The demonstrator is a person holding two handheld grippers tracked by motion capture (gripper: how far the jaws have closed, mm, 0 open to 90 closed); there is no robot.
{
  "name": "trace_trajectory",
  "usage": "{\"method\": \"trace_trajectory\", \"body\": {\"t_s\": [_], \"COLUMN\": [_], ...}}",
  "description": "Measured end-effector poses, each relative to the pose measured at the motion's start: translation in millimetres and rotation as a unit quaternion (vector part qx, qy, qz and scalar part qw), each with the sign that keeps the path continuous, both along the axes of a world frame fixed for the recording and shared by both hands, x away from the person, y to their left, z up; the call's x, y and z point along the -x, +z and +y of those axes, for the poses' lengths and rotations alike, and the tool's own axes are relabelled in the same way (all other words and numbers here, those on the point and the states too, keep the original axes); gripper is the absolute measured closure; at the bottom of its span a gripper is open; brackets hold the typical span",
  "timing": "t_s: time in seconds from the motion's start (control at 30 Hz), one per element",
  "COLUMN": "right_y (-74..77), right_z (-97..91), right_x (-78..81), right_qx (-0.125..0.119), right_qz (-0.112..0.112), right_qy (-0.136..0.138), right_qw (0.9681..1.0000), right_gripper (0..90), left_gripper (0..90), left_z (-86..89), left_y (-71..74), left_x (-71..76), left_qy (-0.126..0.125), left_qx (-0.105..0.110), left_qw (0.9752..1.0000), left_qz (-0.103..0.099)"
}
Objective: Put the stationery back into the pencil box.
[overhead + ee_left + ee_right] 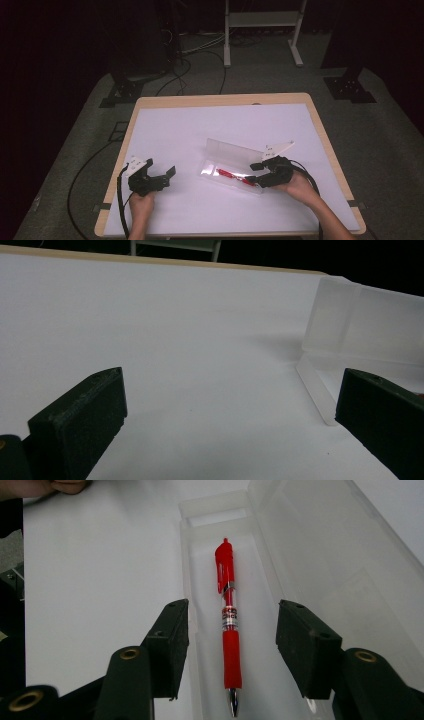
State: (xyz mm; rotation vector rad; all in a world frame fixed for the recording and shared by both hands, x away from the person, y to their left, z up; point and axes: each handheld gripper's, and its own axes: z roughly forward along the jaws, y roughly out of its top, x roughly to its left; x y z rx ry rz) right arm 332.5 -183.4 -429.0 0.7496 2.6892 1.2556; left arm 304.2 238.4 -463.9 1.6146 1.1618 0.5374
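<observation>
A red pen (pixel 229 615) lies in the clear plastic case (pixel 300 555), lid up, on the white table (pixel 170 130). The right gripper (pixel 255 172) straddles it, jaws apart, untouching. The left gripper (pixel 167 177) gapes wide, empty.

pen (pixel 230 625) inside open case (pixel 310 545)

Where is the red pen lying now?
The red pen lies inside the open clear plastic case right of the table's middle in the high view, between the open jaws of the right gripper, not touched by them.
</observation>
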Motion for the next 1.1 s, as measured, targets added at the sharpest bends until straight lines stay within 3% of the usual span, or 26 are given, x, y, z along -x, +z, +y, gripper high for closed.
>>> {"method": "trace_trajectory", "body": {"t_s": [1.1], "right_y": [1.5], "right_z": [-34.5], "right_x": [13.7], "right_qx": [-0.004], "right_qz": [-0.002], "right_qy": [-0.020], "right_qw": [0.9998], "right_gripper": [40.7], "left_gripper": [0.0], "left_z": [-0.5], "left_y": [-0.1], "left_x": [-0.5], "left_qy": [0.000], "left_qx": [-0.001], "left_qw": [1.0000], "left_qz": [0.002]}}
